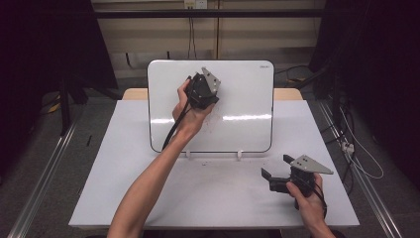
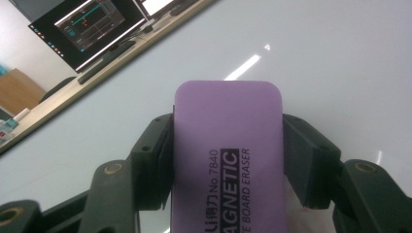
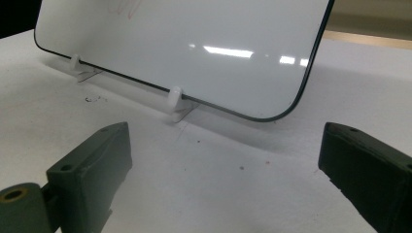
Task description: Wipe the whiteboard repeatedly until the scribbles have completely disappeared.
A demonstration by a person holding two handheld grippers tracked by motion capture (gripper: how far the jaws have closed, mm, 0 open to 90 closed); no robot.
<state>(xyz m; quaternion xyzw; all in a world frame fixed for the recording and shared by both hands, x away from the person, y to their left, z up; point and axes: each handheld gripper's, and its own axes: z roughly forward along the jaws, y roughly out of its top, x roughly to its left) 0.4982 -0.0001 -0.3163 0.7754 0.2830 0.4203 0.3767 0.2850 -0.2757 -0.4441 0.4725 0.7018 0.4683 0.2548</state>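
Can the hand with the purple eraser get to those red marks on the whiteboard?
Probably yes. The left gripper is already up against the whiteboard, its fingers shut on the eraser. The faint red marks lie just below it on the board, with nothing in between.

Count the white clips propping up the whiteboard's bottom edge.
2: a left clip and a right clip under the whiteboard; both also appear in the right gripper view. None seems hidden.
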